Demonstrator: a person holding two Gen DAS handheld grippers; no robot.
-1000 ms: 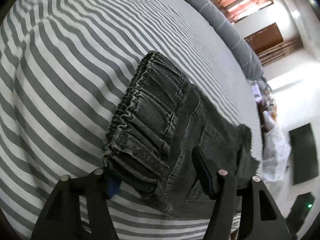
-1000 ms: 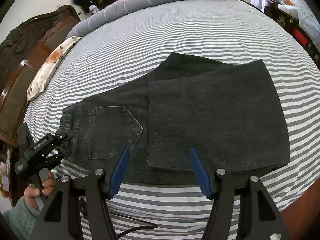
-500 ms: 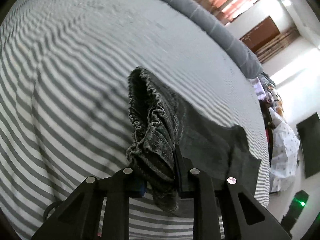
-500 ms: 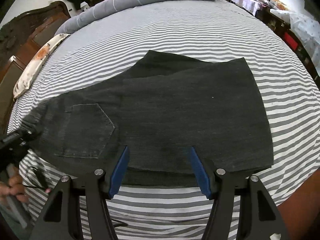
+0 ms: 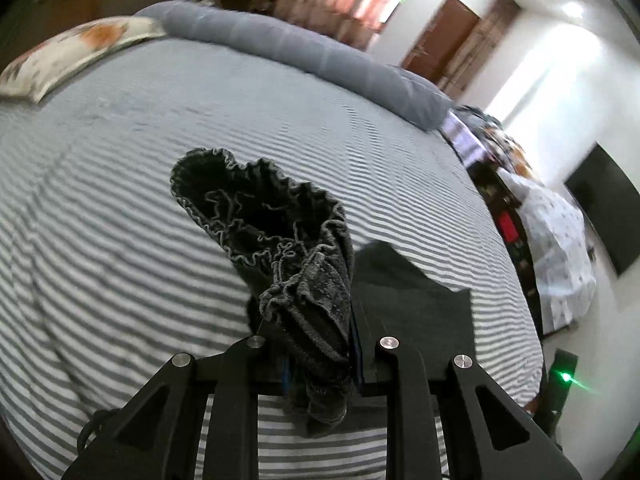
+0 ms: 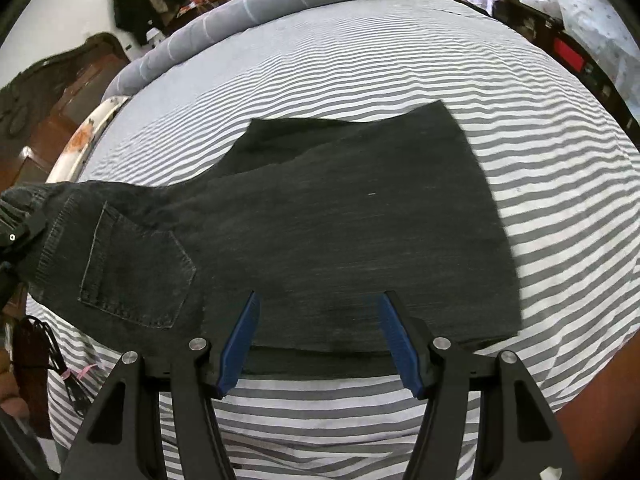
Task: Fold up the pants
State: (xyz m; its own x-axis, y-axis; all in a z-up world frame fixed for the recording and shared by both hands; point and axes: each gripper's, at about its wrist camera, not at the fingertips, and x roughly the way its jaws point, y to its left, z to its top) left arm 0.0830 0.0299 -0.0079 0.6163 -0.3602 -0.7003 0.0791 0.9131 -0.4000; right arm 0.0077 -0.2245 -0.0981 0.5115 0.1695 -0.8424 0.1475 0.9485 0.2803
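Dark grey jeans (image 6: 344, 240) lie part-folded on the striped bed, legs doubled over to the right, back pocket (image 6: 132, 276) on the left. My left gripper (image 5: 320, 344) is shut on the gathered elastic waistband (image 5: 280, 248) and holds it lifted off the bed; it shows at the left edge of the right wrist view (image 6: 20, 228). My right gripper (image 6: 320, 340) is open and empty, its blue pads (image 6: 240, 340) hovering over the near edge of the folded legs.
The grey-and-white striped bed (image 6: 360, 60) fills both views. A grey bolster (image 5: 300, 56) and a floral pillow (image 5: 68, 52) lie at the far edge. A black cable (image 6: 52, 364) hangs by the bed's near left. Furniture and clutter (image 5: 540, 232) stand to the right.
My left gripper closed on the waistband and raised it off the bed, pulling the top of the jeans up. My right gripper stayed open over the near edge.
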